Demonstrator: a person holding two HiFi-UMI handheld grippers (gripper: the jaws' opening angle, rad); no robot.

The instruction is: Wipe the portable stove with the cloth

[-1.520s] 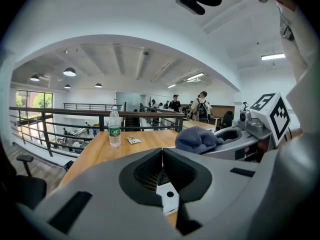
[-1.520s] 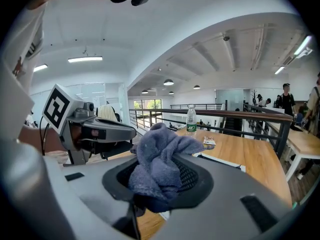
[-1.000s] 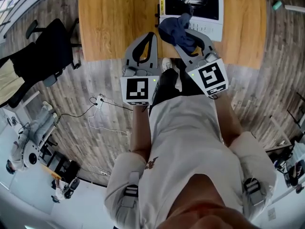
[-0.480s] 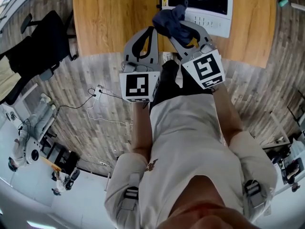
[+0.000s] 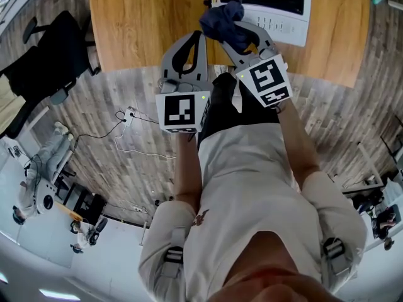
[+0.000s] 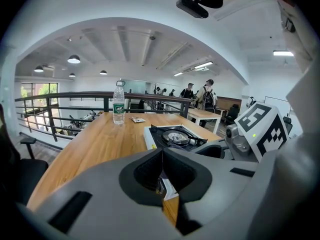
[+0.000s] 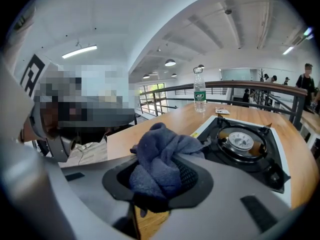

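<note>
right gripper (image 7: 161, 186): jaws clamped on the cloth (image 7: 160, 156), fabric fills the gap between them and bulges above
cloth: dark blue, bunched up, held over the near edge of the table (image 5: 145, 24), at the near left corner of the portable stove (image 7: 245, 144); in the right gripper view it sits in front of the burner, contact with the stove can't be told
left gripper (image 6: 162, 156): jaws pressed together, tips meeting, nothing pinched; only table and stove edge show through the opening behind the tips
left gripper position: just left of the right gripper, tips over the table's near edge, apart from the stove
portable stove: black top, white frame, round burner in the middle, on the wooden table, right of centre in head view
water bottle (image 6: 118, 104): upright, green label, far end of the table, well apart from the stove
person: standing at the table edge, light shirt, one gripper in each hand
office chair (image 5: 50, 55): black, on the floor left of the table
background: people (image 6: 205, 91) standing beyond a railing
</note>
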